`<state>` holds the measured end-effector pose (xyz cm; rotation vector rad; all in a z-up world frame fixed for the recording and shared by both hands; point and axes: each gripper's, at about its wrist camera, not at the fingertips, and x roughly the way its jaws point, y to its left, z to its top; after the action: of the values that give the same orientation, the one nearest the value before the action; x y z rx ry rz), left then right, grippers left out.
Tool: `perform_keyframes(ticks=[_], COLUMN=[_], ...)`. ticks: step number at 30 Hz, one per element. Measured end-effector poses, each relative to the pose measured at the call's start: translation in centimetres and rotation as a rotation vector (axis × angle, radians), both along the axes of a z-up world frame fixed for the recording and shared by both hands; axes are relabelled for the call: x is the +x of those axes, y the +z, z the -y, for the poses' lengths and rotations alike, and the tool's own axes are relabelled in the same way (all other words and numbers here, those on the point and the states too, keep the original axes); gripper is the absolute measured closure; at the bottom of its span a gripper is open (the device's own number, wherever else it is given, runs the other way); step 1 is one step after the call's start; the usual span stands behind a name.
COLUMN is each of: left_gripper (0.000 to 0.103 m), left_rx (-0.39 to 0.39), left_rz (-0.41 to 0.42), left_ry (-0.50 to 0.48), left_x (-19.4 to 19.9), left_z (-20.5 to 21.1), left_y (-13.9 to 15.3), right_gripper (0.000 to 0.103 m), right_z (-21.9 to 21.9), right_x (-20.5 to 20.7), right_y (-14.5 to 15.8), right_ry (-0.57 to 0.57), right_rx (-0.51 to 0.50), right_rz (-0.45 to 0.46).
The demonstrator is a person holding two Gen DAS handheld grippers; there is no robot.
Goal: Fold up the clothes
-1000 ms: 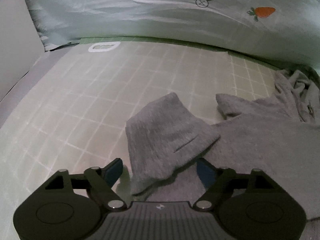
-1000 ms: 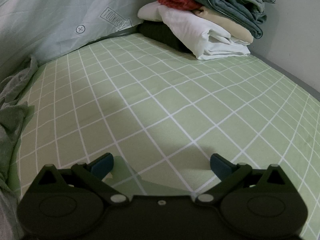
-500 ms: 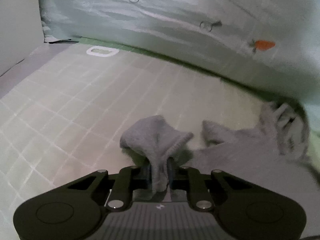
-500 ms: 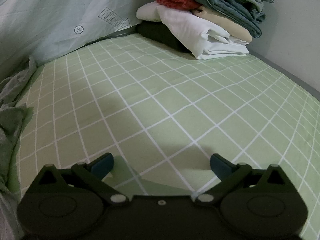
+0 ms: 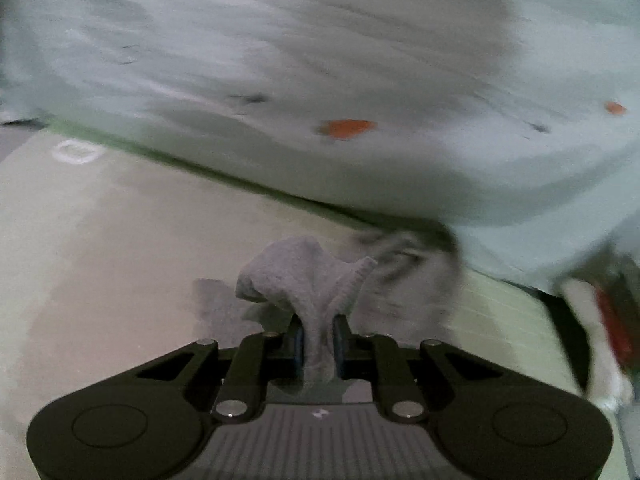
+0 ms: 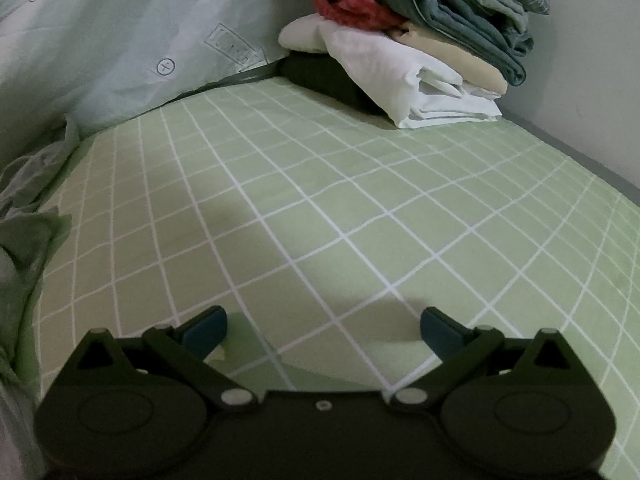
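We see the grey garment (image 5: 316,280) bunched and pinched between the pads of the left claw (image 5: 318,346) — raised over the green checked bed sheet (image 6: 360,208). The right claw (image 6: 323,326) hangs spread wide with nothing in it above that sheet; a pile of folded clothes (image 6: 420,52) sits in the far corner.

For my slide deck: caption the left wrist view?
Left tool shut on a bunched grey garment, above the green checked bedsheet.
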<state>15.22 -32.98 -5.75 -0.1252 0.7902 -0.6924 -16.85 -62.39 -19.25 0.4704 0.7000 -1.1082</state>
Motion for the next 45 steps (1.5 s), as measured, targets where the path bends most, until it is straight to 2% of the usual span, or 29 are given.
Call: perform_keyframes(ticks=[3,4,5,7,8,9,11,14,18,21,26,30,33,34,36,39,41,43,44,45], left_gripper=[0.081,0.072,0.059,0.049,0.048,0.046,0.035,0.034,0.034,0.034,0.034,0.034,0.034,0.033,0.032,0.024,0.021,0.018,0.016,0.016], left_rx=[0.031,0.066,0.118,0.206,0.232,0.245,0.252,0.254,0.261,0.258,0.346,0.385,0.413,0.414,0.401,0.412,0.417,0.413,0.409,0.404], left_rz=[0.009,0.010,0.008,0.013,0.016,0.013,0.002,-0.001,-0.016,-0.030,0.000,-0.019,-0.061,-0.080,-0.115,-0.118,-0.123,-0.134,-0.140,-0.146], left_ry=[-0.122,-0.156,-0.182,-0.199,-0.195,-0.189,-0.155,-0.079,0.004,0.013,0.013,0.063,0.111,0.119,0.123,0.132,0.135,0.144,0.148,0.150], left_x=[-2.5,-3.3,-4.0,-4.9,-5.1,-5.2,-4.9,-4.1,-2.9,-2.1,-1.8,-0.8,0.1,0.4,0.8,0.9,1.1,1.2,1.3,1.4], left_z=[2.9,4.0,5.1,6.4,6.6,6.5,5.6,3.6,1.4,0.8,1.3,0.8,0.1,-0.2,-0.6,-0.8,-0.8,-1.0,-1.1,-1.2], left_y=[-0.2,-0.6,-1.1,-2.2,-2.5,-2.7,-2.9,-2.8,-3.0,-3.3,-4.6,-5.9,-6.9,-7.2,-7.8,-8.3,-8.7,-8.9,-9.0,-9.1], right_gripper=[0.000,0.000,0.000,0.000,0.000,0.000,0.000,0.000,0.000,0.000,0.001,0.011,0.039,0.045,0.046,0.047,0.059,0.090,0.096,0.097], right_z=[-0.1,-0.1,-0.1,-0.1,-0.1,0.0,0.2,0.4,-1.1,-2.2,-3.6,-5.2,-6.8,-7.2,-7.9,-9.0,-9.0,-8.8,-8.7,-8.5], right_x=[-0.1,-0.1,-0.1,-0.1,-0.1,-0.1,0.0,0.7,3.3,6.0,11.3,14.8,17.5,18.4,19.9,21.8,21.9,21.5,21.1,20.7], right_y=[-0.1,-0.1,-0.1,-0.1,-0.1,0.0,0.2,0.6,2.0,4.0,6.1,6.9,6.7,6.5,5.9,4.6,4.2,4.6,4.9,5.3], right_ry=[0.008,0.012,0.015,0.020,0.023,0.027,0.038,0.089,0.203,0.297,0.431,0.580,0.692,0.732,0.791,0.856,0.874,0.879,0.886,0.891], right_rx=[-0.010,-0.013,-0.015,-0.016,-0.015,-0.011,0.006,0.034,-0.014,-0.047,-0.025,0.052,0.110,0.129,0.165,0.204,0.217,0.190,0.176,0.170], right_rz=[0.004,0.006,0.006,0.007,0.005,0.003,-0.001,0.005,0.010,0.052,0.100,0.168,0.174,0.171,0.173,0.117,0.115,0.110,0.118,0.140])
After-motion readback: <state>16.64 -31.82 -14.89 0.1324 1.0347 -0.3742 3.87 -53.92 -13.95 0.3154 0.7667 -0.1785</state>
